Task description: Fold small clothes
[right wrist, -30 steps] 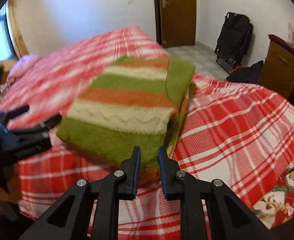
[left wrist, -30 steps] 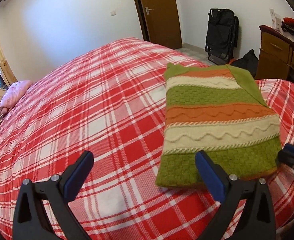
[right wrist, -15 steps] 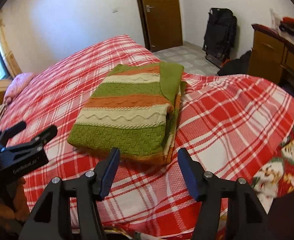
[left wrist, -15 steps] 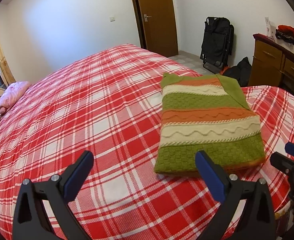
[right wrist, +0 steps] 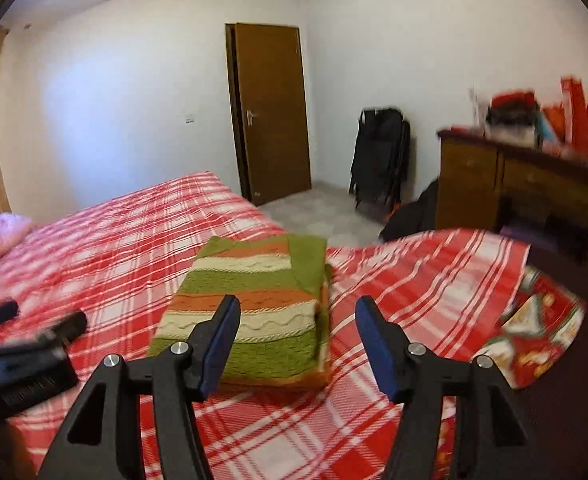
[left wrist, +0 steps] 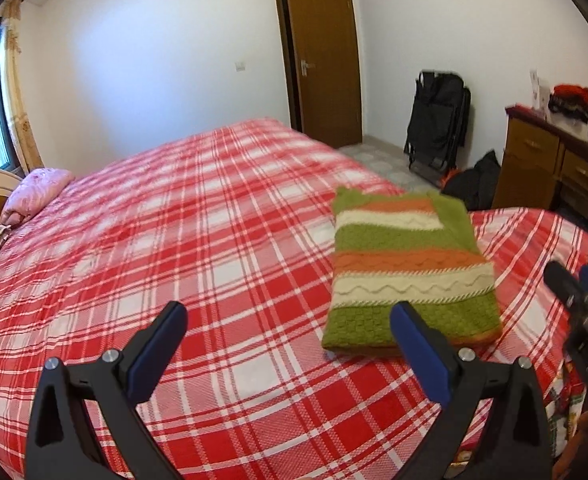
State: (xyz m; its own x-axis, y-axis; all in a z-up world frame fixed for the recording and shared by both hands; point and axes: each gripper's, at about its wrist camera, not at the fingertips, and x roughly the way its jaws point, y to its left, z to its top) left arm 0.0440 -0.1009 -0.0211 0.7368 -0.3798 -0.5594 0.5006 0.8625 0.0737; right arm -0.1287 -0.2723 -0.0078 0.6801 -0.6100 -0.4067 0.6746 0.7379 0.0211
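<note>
A small knitted sweater [left wrist: 406,268] with green, orange and cream stripes lies folded in a neat rectangle on the red plaid bed [left wrist: 198,240]; it also shows in the right wrist view [right wrist: 254,300]. My left gripper [left wrist: 288,332] is open and empty, held above the bed to the left of and in front of the sweater. My right gripper [right wrist: 298,328] is open and empty, raised in front of the sweater's near right edge. Each gripper shows at the edge of the other's view.
A pink pillow [left wrist: 38,194] lies at the bed's far left. A wooden dresser [right wrist: 514,184] with clutter stands at the right. A black folded chair [right wrist: 380,160] and a dark bag [left wrist: 474,178] sit near the brown door [right wrist: 272,108]. A patterned cloth [right wrist: 534,324] hangs off the bed's right corner.
My right gripper let go of the sweater, opened and drew back and up. My left gripper also pulled back and up. The folded sweater stays on the bed.
</note>
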